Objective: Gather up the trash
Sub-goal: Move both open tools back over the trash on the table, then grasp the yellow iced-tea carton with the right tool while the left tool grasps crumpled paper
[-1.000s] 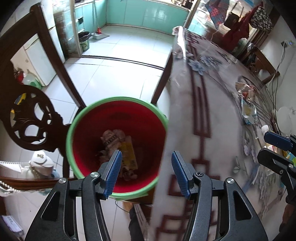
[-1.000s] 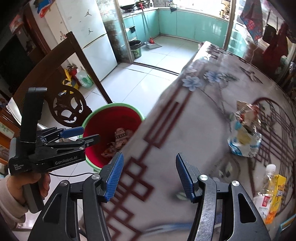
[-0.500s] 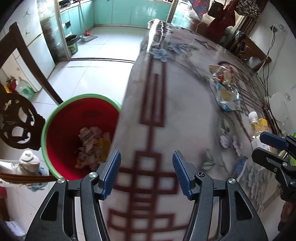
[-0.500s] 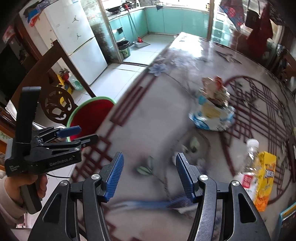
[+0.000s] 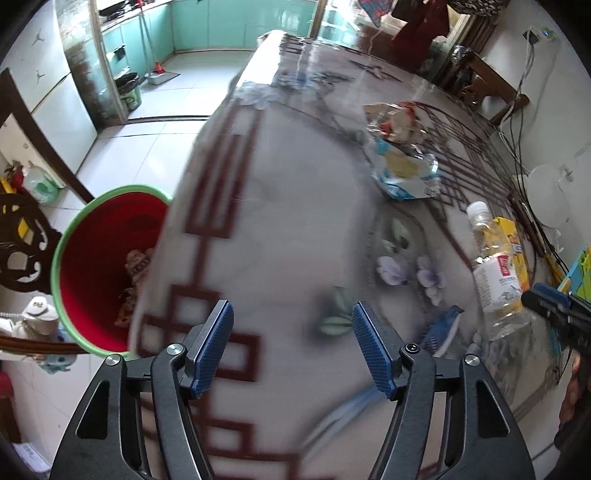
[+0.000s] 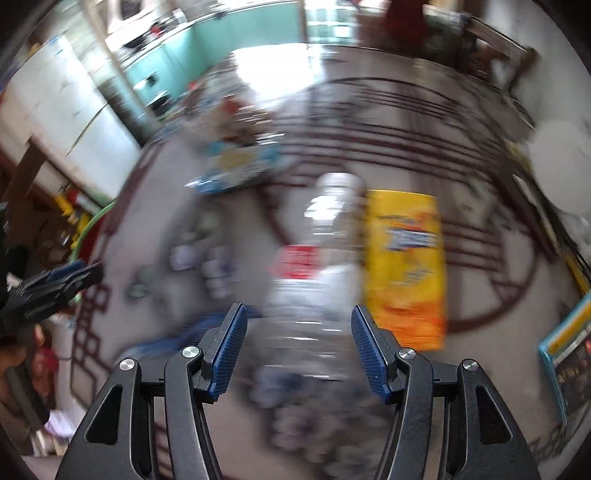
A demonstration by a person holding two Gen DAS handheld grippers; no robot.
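A red bin with a green rim (image 5: pixel 92 258) stands on the floor left of the table and holds crumpled trash. On the patterned table (image 5: pixel 288 206) lie a blue-and-white wrapper pile (image 5: pixel 402 166), a clear plastic bottle (image 5: pixel 495 266) and a yellow carton (image 5: pixel 513 243). My left gripper (image 5: pixel 291 347) is open and empty over the table's near edge. My right gripper (image 6: pixel 295 350) is open and empty, right in front of the lying bottle (image 6: pixel 325 258), with the yellow carton (image 6: pixel 406 266) to its right. The right wrist view is blurred.
A dark carved chair (image 5: pixel 18 236) stands left of the bin. A white fridge (image 6: pixel 70 122) and teal cabinets (image 5: pixel 229 22) are at the back. A white round object (image 5: pixel 550 195) and cables lie at the table's right edge. A blue-edged book (image 6: pixel 569 362) lies far right.
Both grippers have swung right, from over the bin to over the table. The right gripper has closed in on the bottle and carton. Both stay open.
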